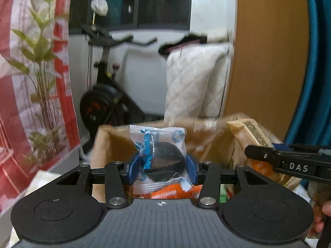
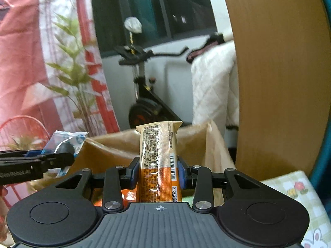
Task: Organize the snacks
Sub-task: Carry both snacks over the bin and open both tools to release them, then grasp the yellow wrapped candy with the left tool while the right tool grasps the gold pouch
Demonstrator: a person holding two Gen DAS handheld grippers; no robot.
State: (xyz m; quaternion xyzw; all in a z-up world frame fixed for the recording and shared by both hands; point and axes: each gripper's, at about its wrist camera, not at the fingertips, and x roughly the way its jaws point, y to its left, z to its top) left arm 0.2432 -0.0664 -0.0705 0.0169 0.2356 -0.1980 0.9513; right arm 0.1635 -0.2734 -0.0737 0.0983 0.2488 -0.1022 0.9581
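Observation:
My left gripper (image 1: 161,168) is shut on a clear blue-printed packet with a dark round cookie (image 1: 163,159), held upright above an open brown paper bag (image 1: 111,142). My right gripper (image 2: 158,174) is shut on a tan and orange snack bar (image 2: 159,161), held upright over the same paper bag (image 2: 194,140). In the left wrist view the right gripper (image 1: 285,159) and its bar (image 1: 252,133) show at the right. In the right wrist view the left gripper (image 2: 41,161) and the cookie packet (image 2: 66,142) show at the left. Orange packets (image 1: 171,192) lie inside the bag.
A wooden panel (image 1: 269,57) rises at the right behind the bag. An exercise bike (image 1: 107,95), a quilted white cover (image 1: 196,82) and a plant (image 1: 41,72) stand beyond. A checked floral cloth (image 2: 293,188) covers the surface at right. A red wire basket (image 2: 22,130) stands at left.

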